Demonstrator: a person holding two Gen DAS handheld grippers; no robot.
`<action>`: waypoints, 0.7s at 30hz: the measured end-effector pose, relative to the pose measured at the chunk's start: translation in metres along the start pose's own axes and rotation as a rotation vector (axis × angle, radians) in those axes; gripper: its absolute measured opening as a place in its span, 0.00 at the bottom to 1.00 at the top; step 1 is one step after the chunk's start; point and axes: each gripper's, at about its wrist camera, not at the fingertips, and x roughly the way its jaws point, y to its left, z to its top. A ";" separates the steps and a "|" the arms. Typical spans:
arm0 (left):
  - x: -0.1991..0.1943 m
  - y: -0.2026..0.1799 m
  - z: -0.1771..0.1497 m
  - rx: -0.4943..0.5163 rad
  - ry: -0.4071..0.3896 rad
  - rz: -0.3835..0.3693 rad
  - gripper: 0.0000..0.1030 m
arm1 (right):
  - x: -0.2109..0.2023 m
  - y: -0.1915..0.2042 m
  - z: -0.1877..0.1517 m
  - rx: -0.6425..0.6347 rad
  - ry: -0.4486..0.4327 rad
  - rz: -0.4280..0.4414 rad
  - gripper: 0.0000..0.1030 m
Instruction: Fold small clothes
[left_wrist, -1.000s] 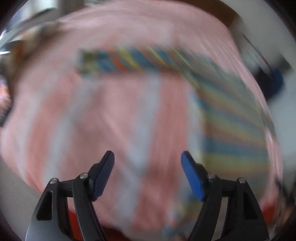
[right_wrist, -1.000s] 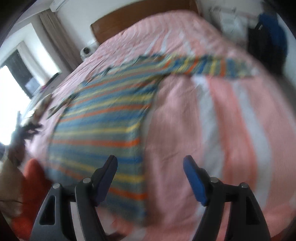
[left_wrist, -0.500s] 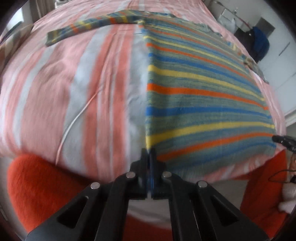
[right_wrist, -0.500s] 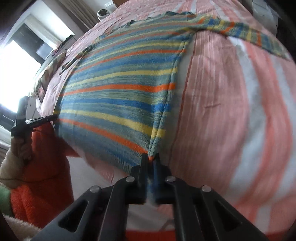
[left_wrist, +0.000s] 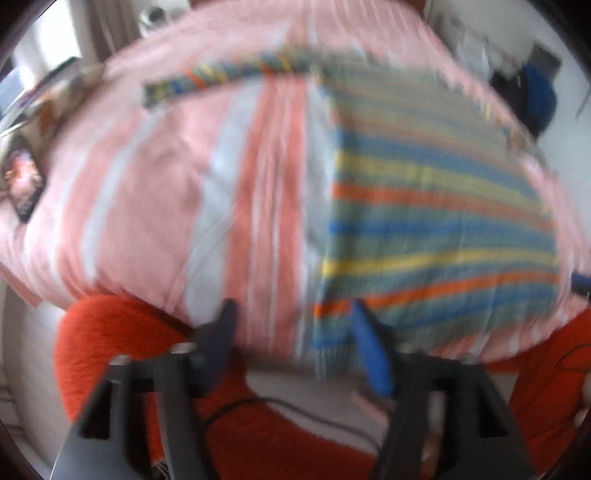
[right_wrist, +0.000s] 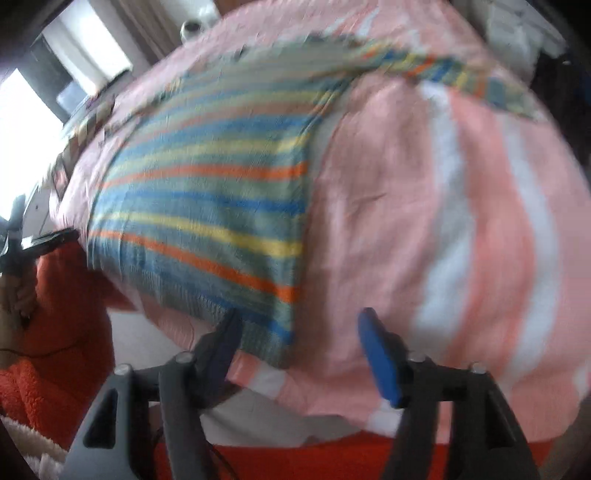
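Observation:
A small sweater with blue, yellow, orange and green stripes lies flat on the pink striped bed cover, one sleeve stretched out to each side. It also shows in the right wrist view. My left gripper is open and empty, just in front of the sweater's lower left hem corner. My right gripper is open and empty, just in front of the lower right hem corner. Both views are blurred by motion.
The bed cover hangs over the near bed edge. Orange fleece clothing of the person fills the bottom of both views. The left gripper shows at the left edge of the right wrist view. A dark phone lies at the far left.
Half a second ago both grippers were shut at the sweater's hem corners. Now both have opened, let go and pulled back a little toward the bed edge.

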 end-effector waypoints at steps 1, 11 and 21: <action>-0.011 0.003 0.004 -0.022 -0.052 -0.004 0.78 | -0.013 -0.005 -0.001 0.010 -0.051 -0.033 0.64; 0.002 0.029 0.067 -0.187 -0.266 0.077 0.93 | -0.017 -0.032 0.022 0.201 -0.431 -0.251 0.77; 0.064 0.040 0.054 -0.262 -0.194 0.156 0.93 | 0.006 -0.020 0.013 0.176 -0.453 -0.306 0.77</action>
